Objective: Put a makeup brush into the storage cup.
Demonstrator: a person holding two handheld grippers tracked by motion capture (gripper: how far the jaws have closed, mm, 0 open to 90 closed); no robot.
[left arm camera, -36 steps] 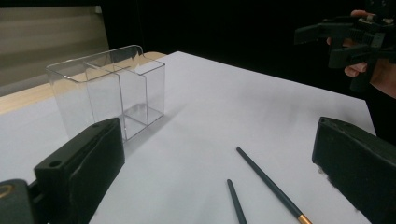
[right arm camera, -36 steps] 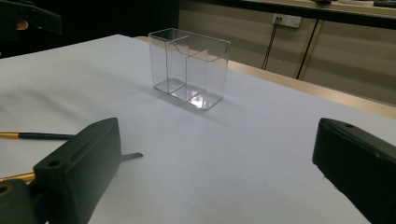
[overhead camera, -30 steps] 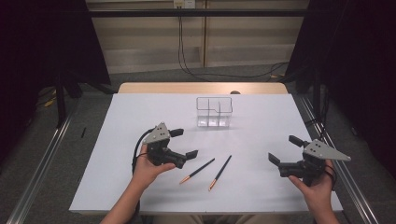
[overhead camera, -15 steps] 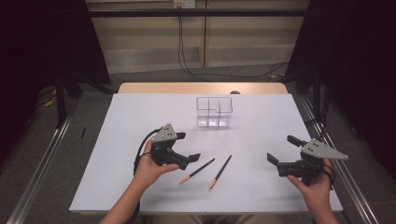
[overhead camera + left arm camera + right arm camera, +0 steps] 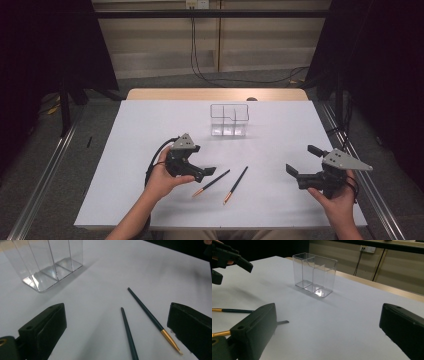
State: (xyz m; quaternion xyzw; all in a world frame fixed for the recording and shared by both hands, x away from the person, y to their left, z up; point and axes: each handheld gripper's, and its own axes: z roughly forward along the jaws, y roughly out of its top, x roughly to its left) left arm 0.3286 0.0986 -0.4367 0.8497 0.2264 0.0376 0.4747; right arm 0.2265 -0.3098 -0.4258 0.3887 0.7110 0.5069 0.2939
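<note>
Two dark green brushes with gold ferrules lie side by side on the white table, one (image 5: 211, 182) nearer my left gripper (image 5: 200, 162), the other (image 5: 236, 185) to its right. The left gripper is open, just left of them and angled toward them. In the left gripper view both brushes (image 5: 128, 335) (image 5: 149, 315) lie on the table between the wide-apart jaws. My right gripper (image 5: 303, 160) is open and empty near the front right of the table. A clear divided container (image 5: 229, 120) stands upright at the middle back, empty.
The white table (image 5: 150, 130) ends in a wooden strip at the back. In the right gripper view the container (image 5: 315, 273) stands ahead, the brushes (image 5: 232, 310) lie at the left, and the left gripper (image 5: 229, 257) shows at the upper left. Metal rails flank the table.
My left gripper has edged slightly right toward the brushes. The right gripper has barely shifted. The brushes and the container have not moved.
</note>
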